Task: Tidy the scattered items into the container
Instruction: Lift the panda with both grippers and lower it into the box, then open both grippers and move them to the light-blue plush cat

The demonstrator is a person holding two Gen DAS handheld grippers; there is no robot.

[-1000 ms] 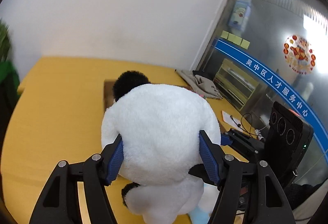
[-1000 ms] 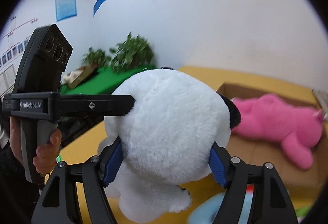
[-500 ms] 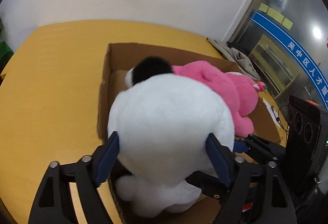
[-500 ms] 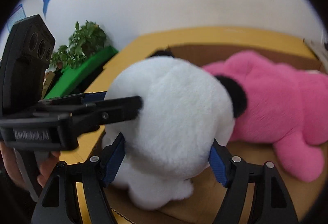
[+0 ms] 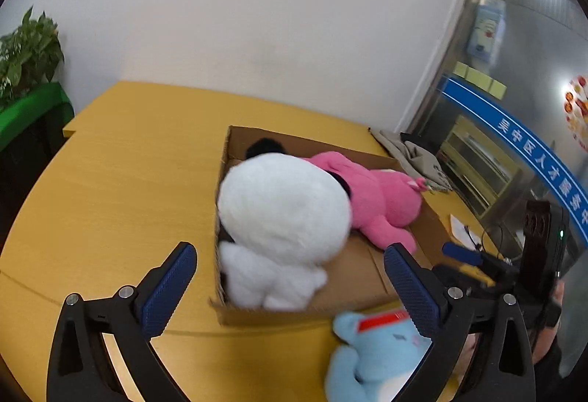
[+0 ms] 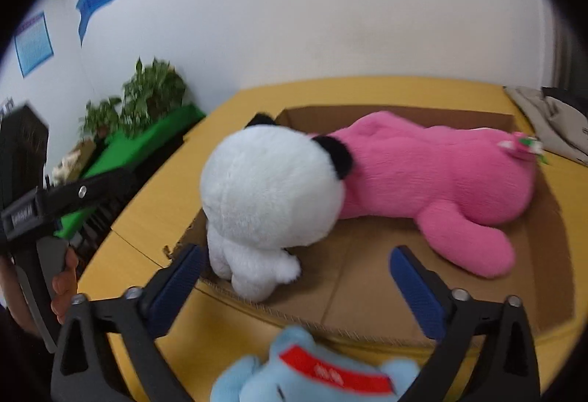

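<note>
Fluffy white panda plush (image 5: pixel 283 218), black ears

Bright, even light; fisheye-warped, slightly blurred.

The blue plush (image 6: pixel 316 376) is cut off at the bottom edge; the white plush (image 5: pixel 283 218) looks blurred.
</note>
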